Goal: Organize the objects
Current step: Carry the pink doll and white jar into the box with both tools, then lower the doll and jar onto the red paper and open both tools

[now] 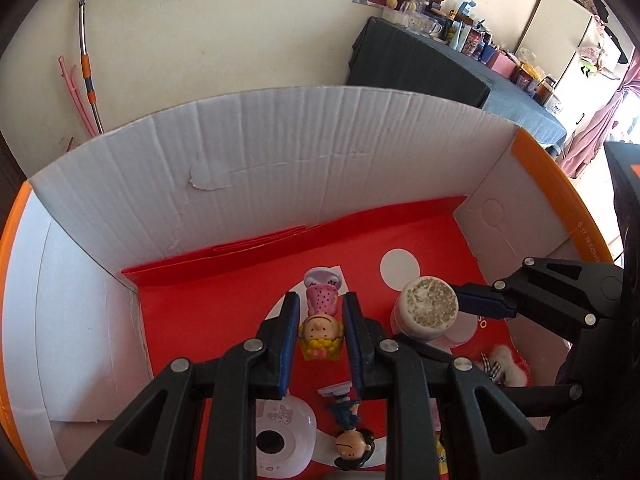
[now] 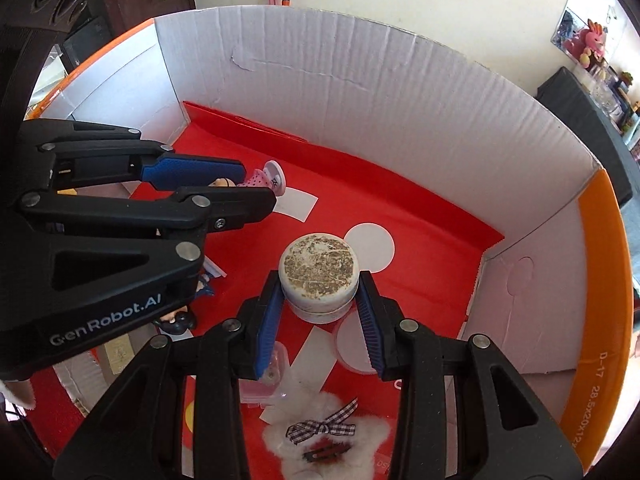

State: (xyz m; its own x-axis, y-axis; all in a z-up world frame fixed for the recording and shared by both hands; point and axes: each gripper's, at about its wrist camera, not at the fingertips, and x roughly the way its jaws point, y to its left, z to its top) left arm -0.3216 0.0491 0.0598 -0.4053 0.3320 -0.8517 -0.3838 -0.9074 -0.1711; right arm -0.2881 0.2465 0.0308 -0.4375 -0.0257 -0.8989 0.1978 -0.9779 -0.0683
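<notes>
A white cardboard box is lined with a red sheet. On it are seen two toy figurines, a round jar, a fluffy bow clip and a small pink container.
</notes>
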